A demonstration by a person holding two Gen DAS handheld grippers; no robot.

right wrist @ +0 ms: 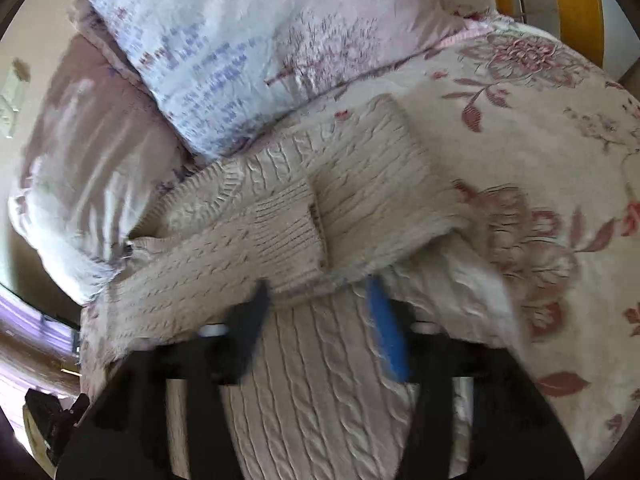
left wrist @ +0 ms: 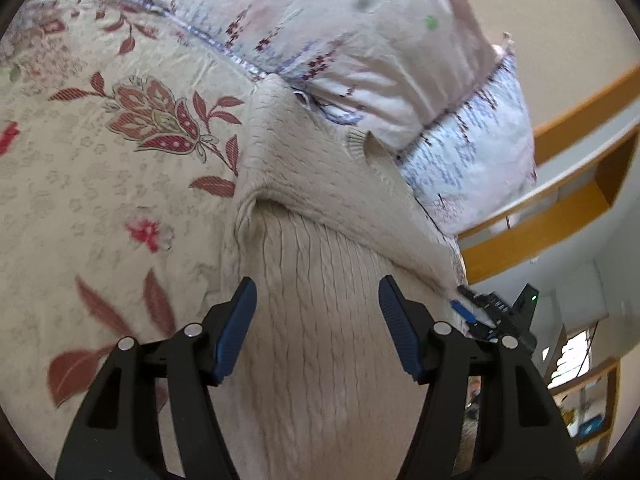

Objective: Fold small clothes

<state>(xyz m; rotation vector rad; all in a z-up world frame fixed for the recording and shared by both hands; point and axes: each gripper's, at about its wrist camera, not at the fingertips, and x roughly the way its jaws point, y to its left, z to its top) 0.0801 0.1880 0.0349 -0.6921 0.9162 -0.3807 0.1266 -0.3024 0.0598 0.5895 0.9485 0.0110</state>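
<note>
A beige cable-knit sweater point(left wrist: 320, 208) lies on a floral bedspread point(left wrist: 100, 184), its far part folded back over the body. My left gripper point(left wrist: 317, 280) hovers over the sweater's body, open, with only the knit surface below its blue pads point(left wrist: 236, 328). In the right wrist view the sweater point(right wrist: 360, 184) has a sleeve with a ribbed cuff point(right wrist: 288, 232) laid across it. My right gripper point(right wrist: 318, 284) is blurred just above the fold's near edge. Its jaws stand apart and no cloth is pinched between them.
Two pale printed pillows point(left wrist: 360, 40) point(right wrist: 240, 60) lie against the sweater's far side. The bedspread point(right wrist: 540, 140) spreads beside the sweater. A wooden shelf unit point(left wrist: 560, 208) stands beyond the bed. A black and blue device point(left wrist: 484, 312) shows past the sweater's right edge.
</note>
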